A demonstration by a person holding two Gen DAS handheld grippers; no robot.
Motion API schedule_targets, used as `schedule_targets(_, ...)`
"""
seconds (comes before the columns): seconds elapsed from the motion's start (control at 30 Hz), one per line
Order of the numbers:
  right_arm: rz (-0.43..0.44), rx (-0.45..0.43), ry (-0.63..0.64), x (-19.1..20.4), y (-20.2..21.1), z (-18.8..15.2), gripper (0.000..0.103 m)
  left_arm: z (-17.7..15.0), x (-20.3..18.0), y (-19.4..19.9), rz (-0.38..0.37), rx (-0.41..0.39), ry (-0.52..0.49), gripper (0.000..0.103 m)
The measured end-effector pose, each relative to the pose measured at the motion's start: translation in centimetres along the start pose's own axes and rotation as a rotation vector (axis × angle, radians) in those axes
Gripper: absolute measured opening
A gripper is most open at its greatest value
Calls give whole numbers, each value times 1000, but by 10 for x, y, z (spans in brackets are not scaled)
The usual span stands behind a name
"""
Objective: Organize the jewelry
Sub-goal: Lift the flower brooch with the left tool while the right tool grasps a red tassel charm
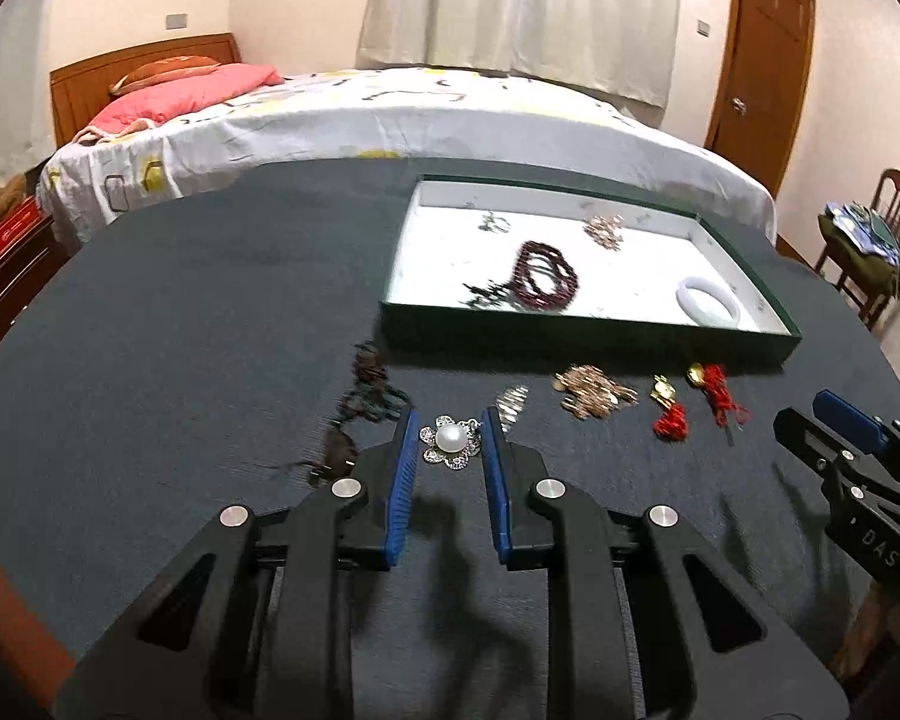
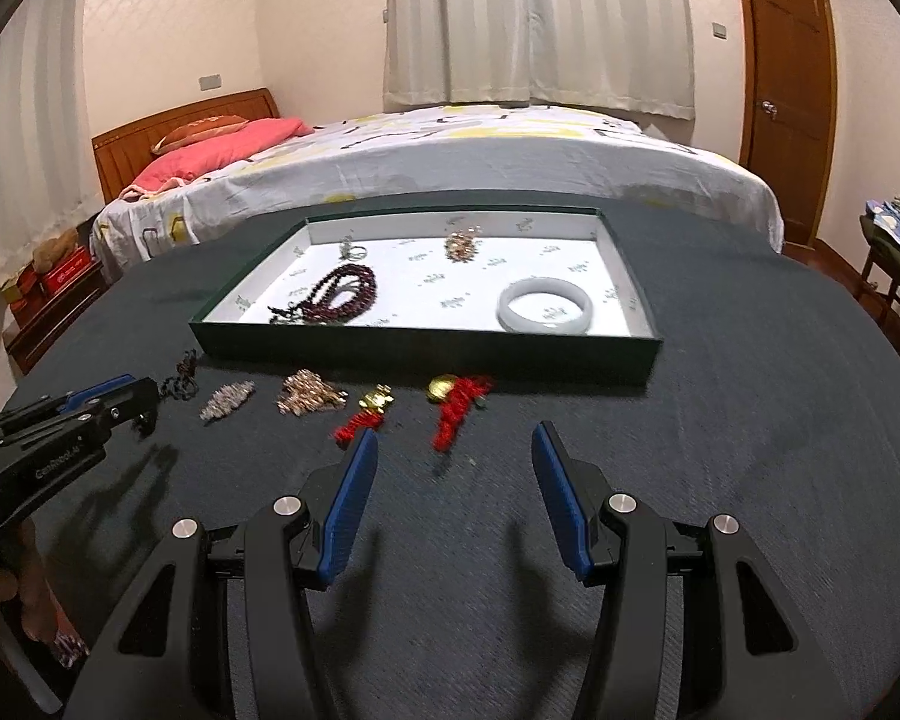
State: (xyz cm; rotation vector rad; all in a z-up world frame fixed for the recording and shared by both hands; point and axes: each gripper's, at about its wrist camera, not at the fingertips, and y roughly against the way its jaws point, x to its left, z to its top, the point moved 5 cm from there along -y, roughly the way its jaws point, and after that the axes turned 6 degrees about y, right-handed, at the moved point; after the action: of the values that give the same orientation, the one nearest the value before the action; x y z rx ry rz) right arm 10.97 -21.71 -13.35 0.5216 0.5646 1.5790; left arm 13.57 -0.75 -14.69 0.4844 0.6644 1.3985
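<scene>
The left gripper [image 1: 450,429] held a pearl flower brooch [image 1: 450,441] between narrowly set fingers, lifted just above the dark table [image 1: 180,330] near its front edge. The right gripper [image 2: 455,450] hung with fingers half wide and nothing between them. Behind both, the green tray [image 2: 426,348] held a white bangle [image 2: 543,306] and dark red beads [image 2: 342,294].
</scene>
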Motion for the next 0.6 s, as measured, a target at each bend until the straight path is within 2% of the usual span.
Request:
schedule_targets(0.23,45,55,32,26,-26,12,52,6,15,-1,23,-7,25,21)
schedule_targets(0.5,59,180,51,37,-60,8,51,6,25,-6,37,8,46,21)
schedule_targets(0.6,55,199,51,35,-64,3,45,5,27,-8,40,14,49,21)
